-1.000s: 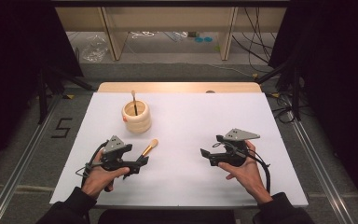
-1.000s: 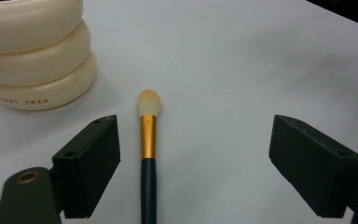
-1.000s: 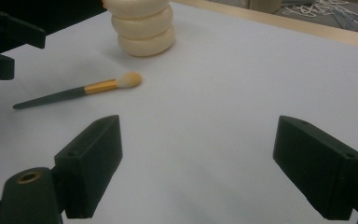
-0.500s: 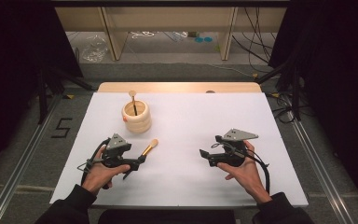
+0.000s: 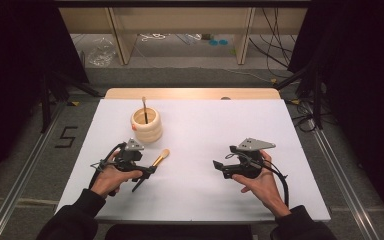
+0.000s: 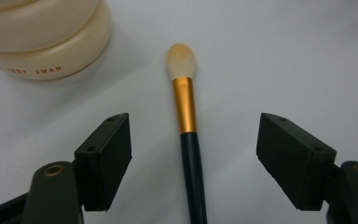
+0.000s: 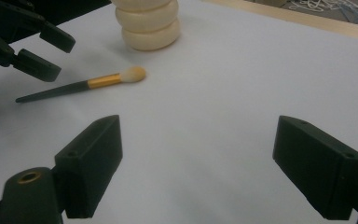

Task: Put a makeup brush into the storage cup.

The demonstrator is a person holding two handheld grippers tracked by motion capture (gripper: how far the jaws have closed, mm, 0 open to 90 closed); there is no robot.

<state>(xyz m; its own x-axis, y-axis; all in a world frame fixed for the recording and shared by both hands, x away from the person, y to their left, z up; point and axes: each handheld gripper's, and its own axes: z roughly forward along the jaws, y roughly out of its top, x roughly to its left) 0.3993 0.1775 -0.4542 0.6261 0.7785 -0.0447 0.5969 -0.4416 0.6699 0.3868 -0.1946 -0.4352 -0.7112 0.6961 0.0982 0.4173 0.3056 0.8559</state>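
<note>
Right now your left gripper (image 5: pixel 147 171) sits low over the white desk (image 5: pixel 205 130), with the makeup brush (image 6: pixel 186 116) lying flat between its fingers (image 6: pixel 105 158). Those fingers are spread and have just been closing in, yet neither pad touches the brush: white desk shows on both sides of the dark handle. In the left gripper view, the brush's long axis runs straight away from you along the line of the fingers, handle toward the gripper, gold ferrule farther out, and pale bristle tip farthest, pointing toward the cream ribbed holder (image 6: pixel 42 39) up and to the left. From the high view, the brush (image 5: pixel 158 159) angles up and to the right from the left gripper, just below that holder (image 5: pixel 146 125), which already has another slim brush (image 5: pixel 144 107) standing in it.

Your right gripper (image 5: pixel 219 166) rests well apart on the other side of the desk, fingers spread wide on nothing, aimed toward the brush (image 7: pixel 86 84). The left hand is clearly nearer, so closing squarely across the handle looks like the step in hand.
</note>
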